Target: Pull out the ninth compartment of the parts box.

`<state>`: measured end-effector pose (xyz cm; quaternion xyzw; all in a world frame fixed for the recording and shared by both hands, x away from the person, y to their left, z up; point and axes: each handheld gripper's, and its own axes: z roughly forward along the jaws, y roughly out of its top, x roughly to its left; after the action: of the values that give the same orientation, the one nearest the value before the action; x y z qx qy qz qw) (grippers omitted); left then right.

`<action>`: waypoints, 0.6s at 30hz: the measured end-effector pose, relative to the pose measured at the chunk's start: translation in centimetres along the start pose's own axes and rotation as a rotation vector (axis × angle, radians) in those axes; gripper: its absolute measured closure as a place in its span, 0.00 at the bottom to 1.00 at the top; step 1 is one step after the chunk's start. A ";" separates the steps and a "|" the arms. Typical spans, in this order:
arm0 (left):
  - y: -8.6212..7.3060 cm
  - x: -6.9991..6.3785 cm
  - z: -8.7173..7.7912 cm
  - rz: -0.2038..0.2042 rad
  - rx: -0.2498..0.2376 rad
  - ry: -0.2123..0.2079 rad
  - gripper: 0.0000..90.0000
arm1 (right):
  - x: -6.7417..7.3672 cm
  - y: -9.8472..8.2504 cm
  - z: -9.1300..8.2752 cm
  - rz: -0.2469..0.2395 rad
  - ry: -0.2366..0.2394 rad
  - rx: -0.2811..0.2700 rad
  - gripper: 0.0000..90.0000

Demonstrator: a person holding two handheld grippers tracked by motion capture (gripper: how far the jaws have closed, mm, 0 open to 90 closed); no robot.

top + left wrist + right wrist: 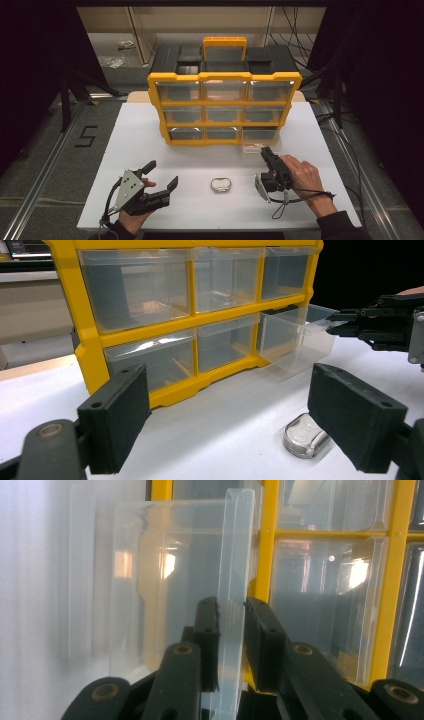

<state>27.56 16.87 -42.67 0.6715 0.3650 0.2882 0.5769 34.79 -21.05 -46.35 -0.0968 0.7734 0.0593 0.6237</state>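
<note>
A yellow organiser point(225, 76) with clear drawers stands upright at the back middle of the white table. Its bottom right drawer point(256, 147) is pulled partway out. My right gripper point(265, 150) is shut on that drawer's front lip; in the right gripper view its two pads point(231, 605) press on the clear lip point(235, 555) from both sides. From the left gripper view, the drawer point(300, 340) juts out of the frame point(85, 350) with the right gripper point(332, 325) at its rim. My left gripper point(162, 172) rests open near the front left, holding nothing. A small clear rounded case point(220, 185) lies between the two grippers.
A black case with a yellow handle point(225, 47) lies behind the organiser. The white table point(145, 135) has bare room left of the organiser and along its front edge. A number 5 point(86, 136) is marked on the floor at the left.
</note>
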 end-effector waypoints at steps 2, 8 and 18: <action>0.0 0.0 0.0 0.001 0.001 -0.001 0.18 | 0.0 0.0 -0.1 0.000 0.001 -0.002 0.86; 0.0 0.0 0.1 0.000 0.000 -0.001 0.18 | 0.2 -0.1 -0.5 -0.003 0.001 -0.007 0.86; 0.0 0.0 0.1 0.002 0.001 -0.001 0.18 | 0.3 -0.1 -0.7 -0.009 0.012 -0.008 0.86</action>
<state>27.61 16.81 -42.68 0.6725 0.3640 0.2882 0.5763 34.09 -21.29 -46.48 -0.1031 0.7765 0.0589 0.6189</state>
